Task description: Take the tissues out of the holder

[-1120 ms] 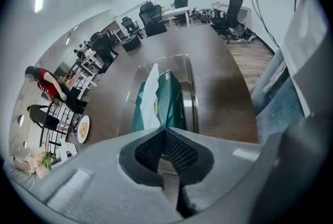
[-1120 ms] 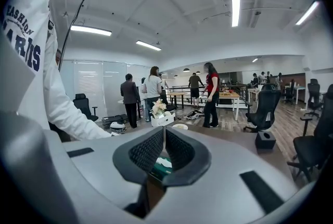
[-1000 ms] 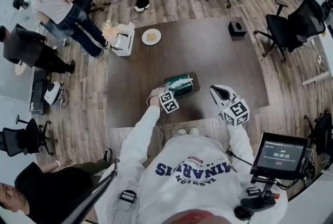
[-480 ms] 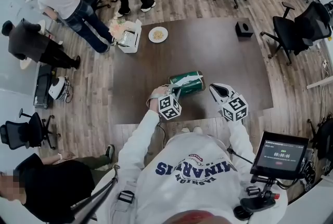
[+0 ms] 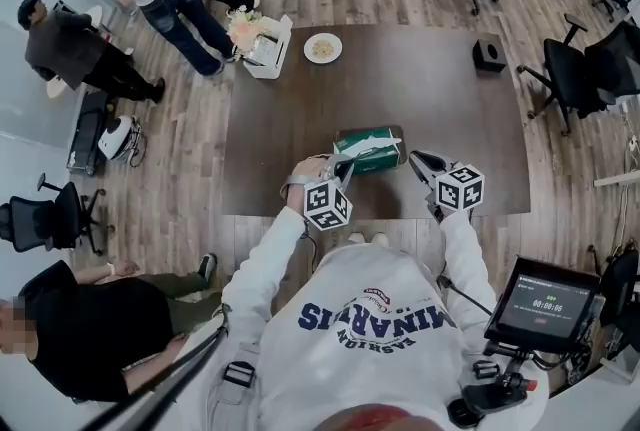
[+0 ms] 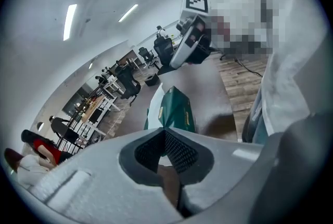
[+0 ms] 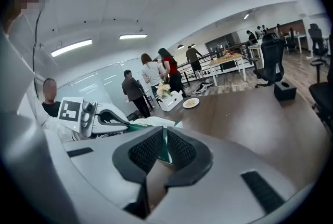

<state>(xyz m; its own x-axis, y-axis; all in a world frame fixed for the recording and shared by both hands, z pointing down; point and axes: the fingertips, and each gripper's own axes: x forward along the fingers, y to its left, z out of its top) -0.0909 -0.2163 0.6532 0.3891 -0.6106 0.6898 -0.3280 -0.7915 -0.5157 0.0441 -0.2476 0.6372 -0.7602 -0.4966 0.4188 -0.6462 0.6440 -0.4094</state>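
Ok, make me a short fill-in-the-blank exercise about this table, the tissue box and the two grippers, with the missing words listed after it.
1. The tissue box on the table is ___ in colour.
2. The left gripper is ___ on a tissue from the box.
3. The right gripper, right of the box, holds ___.
4. By the plate stands a white box of ___.

Missing words: green; shut; nothing; flowers.

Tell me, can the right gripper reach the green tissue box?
Probably yes. The right gripper hangs just right of the green tissue box, with nothing between them. Its jaws are shut, so they must open first.
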